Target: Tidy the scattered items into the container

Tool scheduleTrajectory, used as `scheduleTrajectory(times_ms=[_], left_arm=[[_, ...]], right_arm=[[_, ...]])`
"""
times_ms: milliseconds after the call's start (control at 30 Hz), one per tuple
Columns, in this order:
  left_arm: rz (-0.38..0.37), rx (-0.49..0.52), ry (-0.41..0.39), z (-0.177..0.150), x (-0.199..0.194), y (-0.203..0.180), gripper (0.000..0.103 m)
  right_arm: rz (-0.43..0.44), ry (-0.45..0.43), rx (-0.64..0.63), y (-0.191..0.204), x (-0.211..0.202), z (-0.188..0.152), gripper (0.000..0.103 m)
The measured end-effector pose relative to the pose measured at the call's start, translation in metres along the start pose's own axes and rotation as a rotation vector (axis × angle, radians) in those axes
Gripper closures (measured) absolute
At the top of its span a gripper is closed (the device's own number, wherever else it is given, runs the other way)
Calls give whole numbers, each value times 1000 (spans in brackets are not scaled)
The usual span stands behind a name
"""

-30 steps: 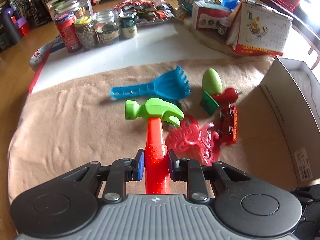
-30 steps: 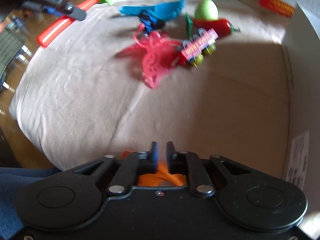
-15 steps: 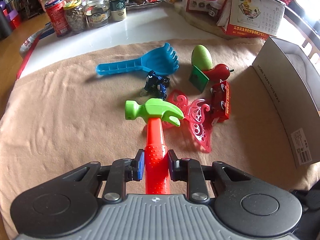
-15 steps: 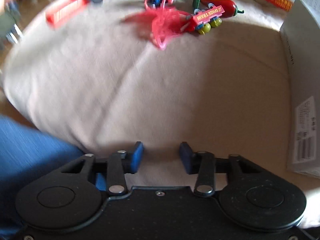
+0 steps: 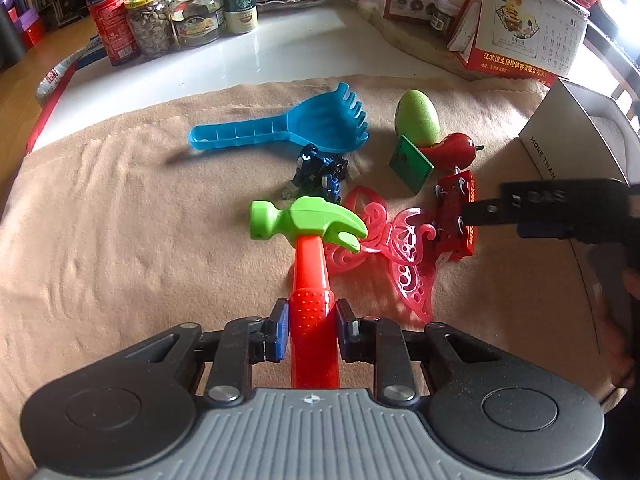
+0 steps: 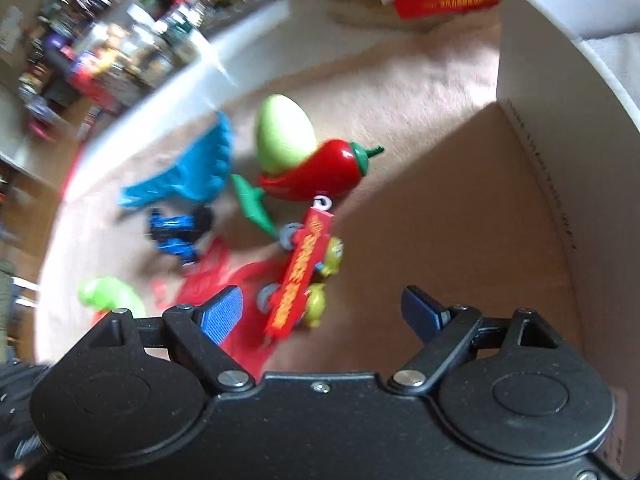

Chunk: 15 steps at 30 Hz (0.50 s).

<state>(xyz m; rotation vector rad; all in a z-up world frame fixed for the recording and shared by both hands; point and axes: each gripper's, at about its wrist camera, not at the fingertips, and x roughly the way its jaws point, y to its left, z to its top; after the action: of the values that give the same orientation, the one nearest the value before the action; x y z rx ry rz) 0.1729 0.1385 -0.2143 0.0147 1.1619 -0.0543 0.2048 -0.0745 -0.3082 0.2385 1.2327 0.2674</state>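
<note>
My left gripper (image 5: 308,328) is shut on the red handle of a toy hammer (image 5: 308,220) with a green head, held just above the beige cloth. My right gripper (image 6: 322,306) hangs over the red toy train (image 6: 300,276), its jaws opening wide; the pads do not touch the train. One of its fingers (image 5: 480,214) reaches in from the right in the left wrist view. Near the train lie a pink butterfly (image 5: 408,256), a blue robot (image 5: 320,174), a blue rake (image 5: 304,128), a green egg (image 5: 416,116), a red chilli (image 5: 452,150) and a green tile (image 5: 410,164). The white box (image 6: 540,80) stands at the right.
Jars and a red can (image 5: 114,20) stand at the back left on the white table (image 5: 280,56). A desk calendar (image 5: 520,40) and cartons crowd the back right. A hand (image 5: 624,320) holds the right tool at the right edge. The view from the right wrist is blurred.
The right gripper has swung from the cloth's near edge to over the train, rolled, and spread its jaws; the orange thing between them is gone. The left gripper sank a little with the hammer.
</note>
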Motion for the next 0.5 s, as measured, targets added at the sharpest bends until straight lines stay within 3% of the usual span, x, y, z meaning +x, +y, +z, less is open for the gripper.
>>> scheduleTrajectory(times_ms=[133, 200, 233, 500], left_arm=[[-6, 3, 7, 1, 2, 2, 79], [-2, 8, 7, 2, 2, 2, 79], [-3, 8, 7, 2, 2, 3, 79], [-4, 38, -4, -1, -9, -5, 79]], right_arm=[[-20, 48, 32, 3, 27, 3, 26], [-11, 34, -12, 10, 29, 2, 58], [31, 47, -9, 11, 29, 2, 62], [62, 8, -128, 20, 8, -16, 64]])
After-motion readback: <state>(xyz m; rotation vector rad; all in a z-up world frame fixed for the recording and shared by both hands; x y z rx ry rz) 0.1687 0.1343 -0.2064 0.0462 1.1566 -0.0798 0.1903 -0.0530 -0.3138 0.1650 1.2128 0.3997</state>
